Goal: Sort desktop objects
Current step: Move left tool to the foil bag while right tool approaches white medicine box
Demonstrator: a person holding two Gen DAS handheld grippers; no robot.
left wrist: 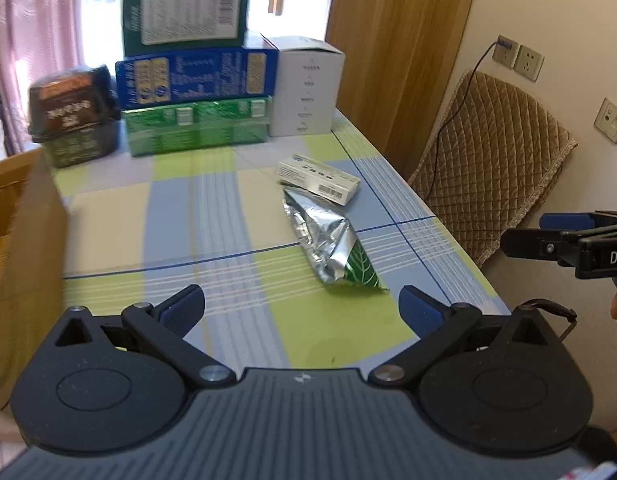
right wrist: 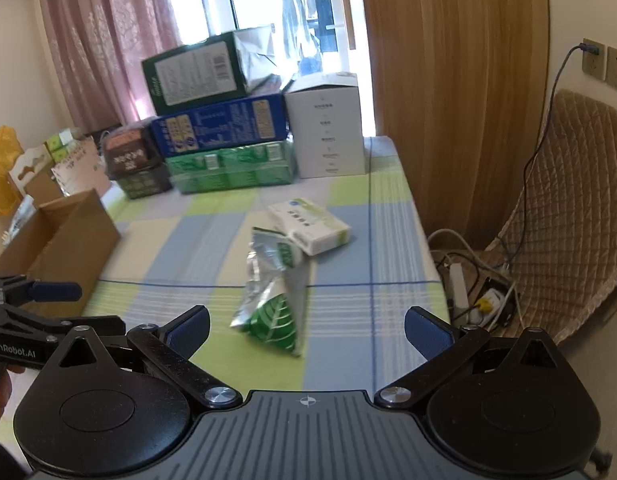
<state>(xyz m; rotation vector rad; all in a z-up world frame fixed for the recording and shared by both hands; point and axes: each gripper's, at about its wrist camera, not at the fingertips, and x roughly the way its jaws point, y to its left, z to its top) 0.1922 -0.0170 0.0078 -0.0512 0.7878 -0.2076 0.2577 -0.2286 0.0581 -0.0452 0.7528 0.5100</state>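
A silver foil pouch with a green leaf print (left wrist: 332,240) lies on the checked tablecloth (left wrist: 212,216), also in the right wrist view (right wrist: 274,284). A small white carton (left wrist: 318,178) lies just behind it, touching its far end (right wrist: 310,226). My left gripper (left wrist: 302,308) is open and empty, held above the near table edge, short of the pouch. My right gripper (right wrist: 306,330) is open and empty, just short of the pouch. Each gripper shows at the side of the other's view.
Stacked green, blue and dark green boxes (left wrist: 196,80) and a white box (left wrist: 306,88) stand at the table's far end, with a dark tub (left wrist: 74,108) on the left. An open cardboard box (right wrist: 56,240) stands at the left. A padded chair (right wrist: 568,216) and cables stand to the right.
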